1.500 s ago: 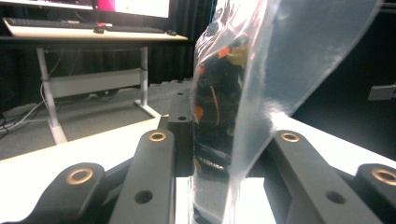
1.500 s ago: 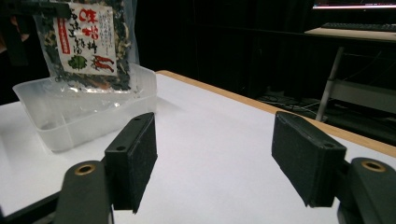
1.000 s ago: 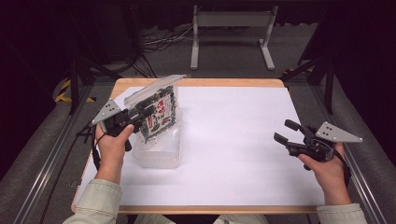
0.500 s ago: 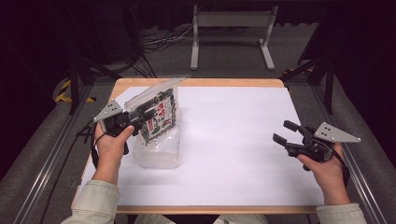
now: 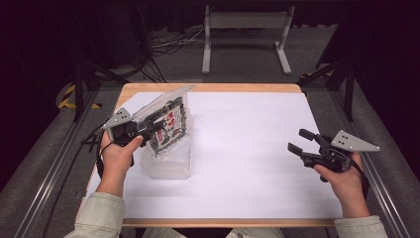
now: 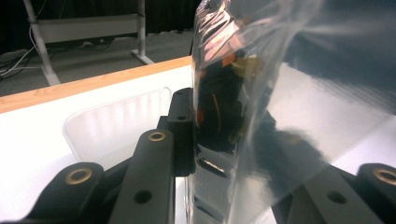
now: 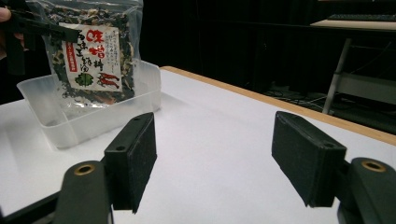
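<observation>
A clear bag of dried food point(image 5: 168, 121) with a white and red label hangs upright, its lower part inside a clear plastic tub point(image 5: 168, 166) at the table's left. My left gripper point(image 5: 148, 129) is shut on the bag's left edge. In the left gripper view the bag point(image 6: 233, 93) fills the gap between the jaws of my left gripper point(image 6: 229, 140), with the tub point(image 6: 116, 121) behind. My right gripper point(image 5: 297, 140) hovers open near the table's right edge, nothing between its jaws. The right gripper view looks past my right gripper point(image 7: 224, 163) at the bag point(image 7: 91, 56) and the tub point(image 7: 88, 123).
A white sheet point(image 5: 247, 148) covers the wooden table point(image 5: 208, 88). A metal stand point(image 5: 245, 29) and cables lie on the floor beyond the far edge. Grey rails point(image 5: 54, 163) run along both sides of the table.
</observation>
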Action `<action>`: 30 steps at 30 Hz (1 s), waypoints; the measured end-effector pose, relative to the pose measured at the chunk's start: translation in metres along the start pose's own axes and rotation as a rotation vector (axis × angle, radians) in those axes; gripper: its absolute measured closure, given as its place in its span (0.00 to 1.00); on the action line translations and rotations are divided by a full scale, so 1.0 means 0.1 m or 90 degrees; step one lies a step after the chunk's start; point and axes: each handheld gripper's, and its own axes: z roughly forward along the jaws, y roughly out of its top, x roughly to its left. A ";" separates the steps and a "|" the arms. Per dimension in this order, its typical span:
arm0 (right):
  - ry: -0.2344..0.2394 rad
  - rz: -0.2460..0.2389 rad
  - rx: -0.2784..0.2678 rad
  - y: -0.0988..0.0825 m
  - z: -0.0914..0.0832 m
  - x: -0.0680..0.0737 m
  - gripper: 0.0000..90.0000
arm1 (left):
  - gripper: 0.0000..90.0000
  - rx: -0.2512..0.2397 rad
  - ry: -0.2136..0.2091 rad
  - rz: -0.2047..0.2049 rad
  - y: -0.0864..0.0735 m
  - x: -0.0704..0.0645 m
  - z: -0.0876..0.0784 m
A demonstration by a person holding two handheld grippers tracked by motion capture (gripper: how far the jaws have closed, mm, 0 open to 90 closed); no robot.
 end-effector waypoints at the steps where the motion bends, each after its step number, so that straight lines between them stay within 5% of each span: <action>1: 0.003 0.000 0.001 0.00 0.00 0.00 0.35 | 0.79 0.000 0.000 0.000 0.00 0.00 0.00; 10: 0.004 0.001 0.003 -0.02 0.01 0.01 0.35 | 0.79 -0.001 -0.006 0.003 -0.06 0.03 -0.02; 14: 0.007 -0.001 0.006 -0.02 0.02 0.01 0.35 | 0.79 -0.008 -0.007 -0.022 -0.10 0.08 -0.04; 27: 0.005 0.004 0.010 -0.04 0.02 0.00 0.35 | 0.79 -0.036 0.002 -0.038 -0.10 0.09 -0.03; 30: 0.005 0.005 0.011 -0.04 0.02 0.00 0.34 | 0.57 -0.064 0.022 -0.053 -0.08 0.07 -0.04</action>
